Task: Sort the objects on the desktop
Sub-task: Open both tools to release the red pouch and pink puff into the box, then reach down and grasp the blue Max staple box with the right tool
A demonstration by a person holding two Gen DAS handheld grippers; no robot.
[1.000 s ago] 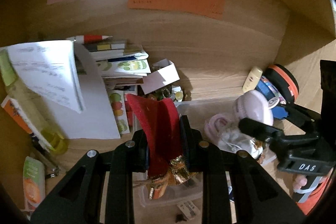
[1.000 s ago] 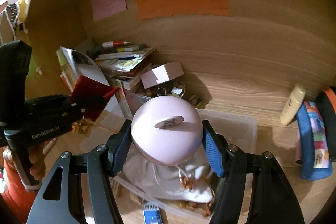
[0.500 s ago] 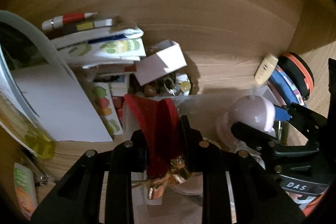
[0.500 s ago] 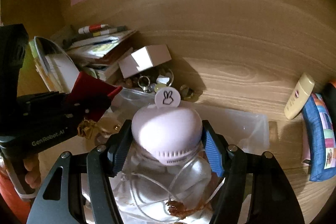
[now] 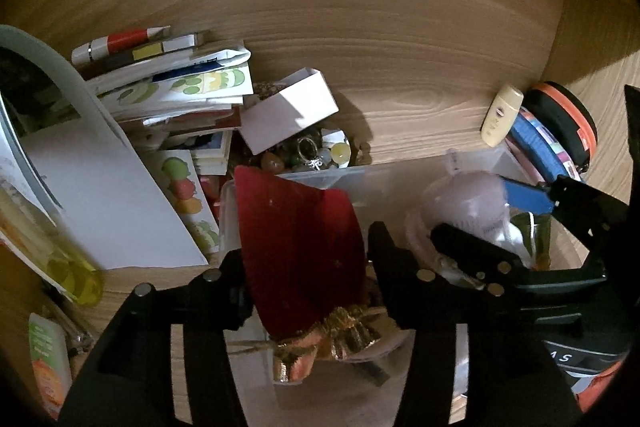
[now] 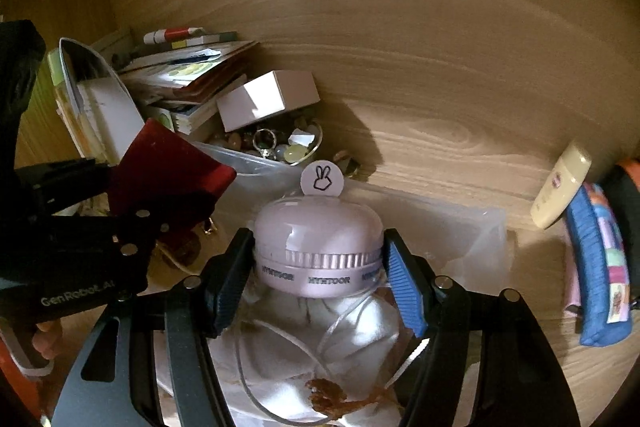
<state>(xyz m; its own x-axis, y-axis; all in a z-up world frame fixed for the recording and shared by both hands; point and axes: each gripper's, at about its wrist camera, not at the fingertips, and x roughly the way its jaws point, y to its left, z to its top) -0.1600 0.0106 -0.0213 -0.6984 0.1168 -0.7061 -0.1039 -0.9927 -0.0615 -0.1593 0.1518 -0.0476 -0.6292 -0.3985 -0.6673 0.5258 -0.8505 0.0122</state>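
My left gripper [image 5: 306, 263] is shut on a dark red card [image 5: 300, 247] with a gold bow [image 5: 324, 343] and holds it over the left end of a clear plastic bin [image 5: 360, 179]. My right gripper [image 6: 318, 263] is shut on a round pale pink gadget [image 6: 318, 247] with a bunny tag and holds it over the same bin [image 6: 460, 227], above a white cloth [image 6: 320, 347] and a cord. The pink gadget [image 5: 476, 203] and right gripper also show in the left wrist view. The red card [image 6: 168, 175] and left gripper show at the left of the right wrist view.
A stack of books and papers [image 5: 168, 99] lies at the left. A white box [image 5: 288, 115] sits over a dish of beads and rings [image 5: 312, 155]. A cream tube [image 5: 502, 115], a blue pouch [image 6: 600, 267] and an orange-rimmed case [image 5: 568, 123] lie at the right. Notes hang on the wooden wall.
Both grippers have moved forward and down toward the bin with their loads. The pink gadget has tilted so that its side band now faces the right wrist camera.
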